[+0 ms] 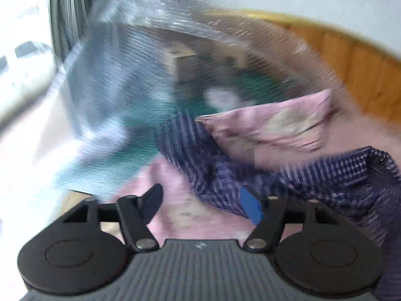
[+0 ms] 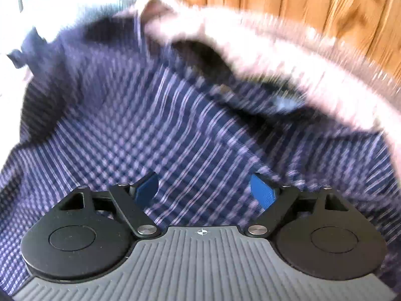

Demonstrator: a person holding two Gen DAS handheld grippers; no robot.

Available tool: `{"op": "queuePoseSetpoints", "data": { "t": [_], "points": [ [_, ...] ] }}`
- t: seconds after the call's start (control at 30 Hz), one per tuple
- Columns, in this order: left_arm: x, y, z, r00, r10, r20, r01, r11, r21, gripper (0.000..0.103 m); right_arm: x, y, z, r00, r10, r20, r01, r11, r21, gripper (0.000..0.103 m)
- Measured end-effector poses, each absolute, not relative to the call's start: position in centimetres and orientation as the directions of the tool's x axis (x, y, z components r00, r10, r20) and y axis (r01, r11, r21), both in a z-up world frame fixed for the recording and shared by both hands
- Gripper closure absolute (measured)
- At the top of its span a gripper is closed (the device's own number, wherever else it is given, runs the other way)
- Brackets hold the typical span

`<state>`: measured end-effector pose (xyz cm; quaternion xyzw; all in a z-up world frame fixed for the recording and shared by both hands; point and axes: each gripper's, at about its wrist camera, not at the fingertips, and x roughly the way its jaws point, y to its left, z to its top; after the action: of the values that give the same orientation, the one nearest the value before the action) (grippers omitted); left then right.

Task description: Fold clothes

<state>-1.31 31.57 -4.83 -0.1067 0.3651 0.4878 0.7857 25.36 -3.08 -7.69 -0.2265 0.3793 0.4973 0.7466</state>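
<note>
A dark blue checked shirt [image 1: 250,175] lies rumpled on a pink bedsheet [image 1: 175,200], to the right of my left gripper [image 1: 203,200], whose fingers stand wide apart with nothing between them. The same shirt [image 2: 175,125] fills the right wrist view, spread just under my right gripper [image 2: 204,188], which is open with its blue pads [image 2: 262,192] apart over the fabric. Both views are motion-blurred.
A clear plastic bag [image 1: 150,75] holding green and blue clothes sits behind the shirt. A pink pillow [image 1: 275,120] lies at the right. A wooden headboard [image 1: 351,62] runs along the back, also in the right wrist view [image 2: 300,7]. A radiator [image 1: 65,12] stands at left.
</note>
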Motion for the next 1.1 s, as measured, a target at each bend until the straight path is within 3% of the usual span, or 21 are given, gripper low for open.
{"op": "queuePoseSetpoints", "data": {
  "t": [0.1, 0.2, 0.37, 0.43, 0.47, 0.7, 0.73, 0.77, 0.8, 0.83, 0.9, 1.0, 1.03, 1.07, 1.1],
  "points": [
    [-0.6, 30.5, -3.9, 0.164, 0.776, -0.610, -0.876, 0.398, 0.271, 0.035, 27.4, -5.3, -4.8, 0.283, 0.639, -0.715, -0.914, 0.406, 0.001, 0.018],
    [2.0, 28.9, -2.8, 0.287, 0.759, -0.584, -0.837, 0.495, 0.232, 0.035, 30.8, -6.8, -3.6, 0.356, 0.634, -0.687, -0.900, 0.430, -0.071, 0.018],
    [13.6, 22.8, -5.2, 0.539, 0.585, -0.606, -0.413, 0.811, 0.415, 0.033, 33.8, -5.6, -6.6, 0.373, 0.594, -0.713, -0.928, 0.215, -0.306, 0.020],
    [18.7, 20.1, -7.6, 0.585, 0.536, -0.608, -0.225, 0.828, 0.513, 0.050, 33.5, -4.7, -7.9, 0.344, 0.595, -0.726, -0.920, 0.058, -0.388, 0.019],
    [21.0, 19.1, -8.7, 0.600, 0.506, -0.619, -0.138, 0.828, 0.543, 0.053, 33.4, -4.3, -8.4, 0.327, 0.596, -0.733, -0.910, -0.012, -0.415, 0.019],
    [28.2, 17.1, -14.6, 0.586, 0.297, -0.754, 0.279, 0.800, 0.532, 0.059, 34.7, -1.0, -8.7, 0.106, 0.643, -0.758, -0.949, -0.162, -0.270, 0.021],
    [28.6, 17.3, -14.5, 0.580, 0.264, -0.771, 0.301, 0.810, 0.504, 0.074, 34.7, -0.6, -8.7, 0.070, 0.641, -0.764, -0.955, -0.179, -0.237, 0.023],
    [29.0, 17.4, -14.4, 0.574, 0.230, -0.786, 0.323, 0.819, 0.475, 0.089, 34.5, -0.1, -8.8, 0.031, 0.627, -0.779, -0.959, -0.200, -0.200, 0.031],
    [29.3, 17.5, -14.1, 0.572, 0.195, -0.797, 0.327, 0.837, 0.439, 0.102, 34.8, 0.4, -9.2, -0.012, 0.597, -0.802, -0.967, -0.212, -0.143, 0.057],
    [29.8, 18.0, -13.1, 0.589, 0.166, -0.791, 0.287, 0.872, 0.397, 0.102, 35.7, 0.9, -9.1, -0.040, 0.587, -0.809, -0.979, -0.186, -0.086, 0.081],
    [32.0, 20.2, -10.9, 0.640, 0.193, -0.744, 0.100, 0.939, 0.330, 0.103, 38.5, 1.3, -8.0, -0.066, 0.636, -0.769, -0.997, -0.067, 0.029, 0.088],
    [35.5, 25.2, -9.1, 0.615, 0.309, -0.726, -0.278, 0.946, 0.167, 0.099, 43.3, 1.3, -7.0, 0.053, 0.729, -0.682, -0.968, 0.206, 0.145, 0.089],
    [36.0, 26.2, -9.0, 0.601, 0.318, -0.734, -0.333, 0.934, 0.132, 0.092, 44.2, 1.4, -7.2, 0.115, 0.731, -0.672, -0.945, 0.289, 0.152, 0.087],
    [36.3, 26.9, -8.9, 0.589, 0.331, -0.738, -0.374, 0.920, 0.114, 0.089, 45.1, 1.5, -7.5, 0.177, 0.728, -0.663, -0.915, 0.369, 0.161, 0.070],
    [36.1, 26.7, -8.8, 0.584, 0.349, -0.733, -0.387, 0.913, 0.126, 0.085, 45.9, 1.4, -7.6, 0.233, 0.718, -0.655, -0.884, 0.438, 0.165, 0.042]
  ]
}}
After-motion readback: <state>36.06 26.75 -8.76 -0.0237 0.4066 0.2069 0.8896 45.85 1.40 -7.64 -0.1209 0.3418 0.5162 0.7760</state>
